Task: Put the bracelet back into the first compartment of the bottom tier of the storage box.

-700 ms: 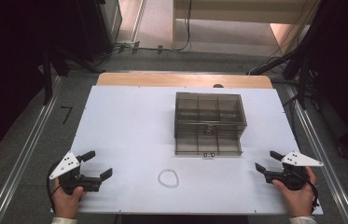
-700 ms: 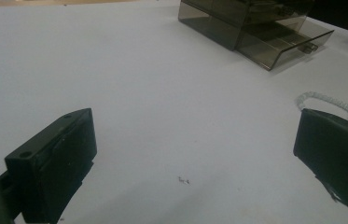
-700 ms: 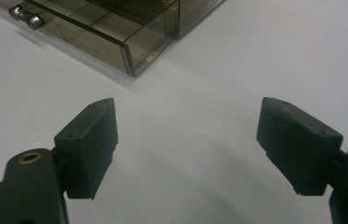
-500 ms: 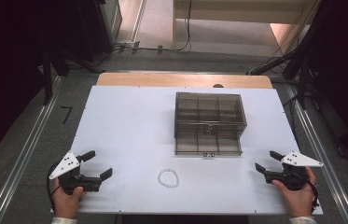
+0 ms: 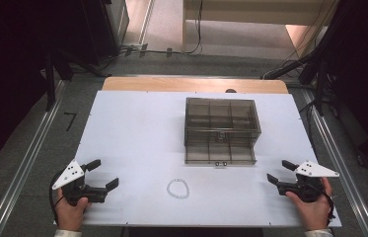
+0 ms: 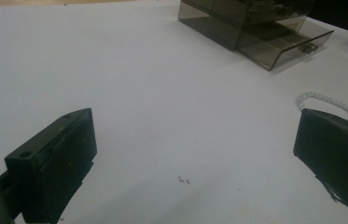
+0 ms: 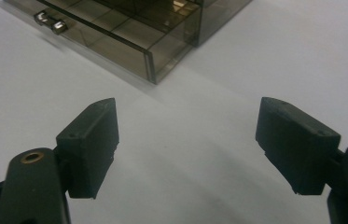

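Observation:
A smoky transparent organizer box [image 5: 220, 127] stands on the white table [image 5: 132, 133], its lower drawer [image 5: 219, 154] pulled out toward me. A small white bead bracelet [image 5: 178, 188] lies on the table in front of it. My left gripper [image 5: 101, 174] rests open at the near left, with nothing between its jaws. In the left gripper view the bracelet [image 6: 326, 102] lies just beyond the right jaw and the box [image 6: 255, 25] sits far ahead. My right gripper [image 5: 281, 172] rests open at the near right; its view shows the drawer corner [image 7: 129, 42] ahead.
A wooden strip [image 5: 194, 85] runs along the table's far edge. Metal rails [image 5: 26, 163] flank both sides of the table on grey carpet. Dark equipment and cables [image 5: 290, 64] stand beyond the far corners.

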The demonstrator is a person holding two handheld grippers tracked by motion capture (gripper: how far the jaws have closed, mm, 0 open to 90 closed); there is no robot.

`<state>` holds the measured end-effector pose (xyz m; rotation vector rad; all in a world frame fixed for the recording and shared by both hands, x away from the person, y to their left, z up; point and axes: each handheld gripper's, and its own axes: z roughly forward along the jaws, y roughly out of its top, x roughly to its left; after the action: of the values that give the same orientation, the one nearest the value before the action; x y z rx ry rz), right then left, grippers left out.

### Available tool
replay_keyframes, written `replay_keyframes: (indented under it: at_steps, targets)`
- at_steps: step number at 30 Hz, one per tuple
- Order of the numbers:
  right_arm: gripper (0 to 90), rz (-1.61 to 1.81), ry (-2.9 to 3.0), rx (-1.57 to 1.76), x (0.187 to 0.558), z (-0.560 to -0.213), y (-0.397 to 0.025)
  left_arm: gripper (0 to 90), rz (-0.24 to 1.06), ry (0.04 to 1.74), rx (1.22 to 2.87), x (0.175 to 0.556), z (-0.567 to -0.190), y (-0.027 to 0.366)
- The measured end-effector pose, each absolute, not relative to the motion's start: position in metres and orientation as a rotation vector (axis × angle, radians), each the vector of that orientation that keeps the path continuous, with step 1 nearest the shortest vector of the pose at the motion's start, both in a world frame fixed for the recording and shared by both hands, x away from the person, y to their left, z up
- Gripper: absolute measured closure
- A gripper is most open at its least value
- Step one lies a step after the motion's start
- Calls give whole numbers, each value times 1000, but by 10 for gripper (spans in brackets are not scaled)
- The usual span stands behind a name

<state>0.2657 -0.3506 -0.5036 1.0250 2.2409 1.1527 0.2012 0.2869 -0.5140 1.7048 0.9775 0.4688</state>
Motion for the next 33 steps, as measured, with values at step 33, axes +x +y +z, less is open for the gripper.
replay_keyframes:
  at_steps: [33]
  targets:
    - [209, 1192, 2341, 890, 258, -503, -305, 0, 472, 977, 1711, 201, -514, 286]
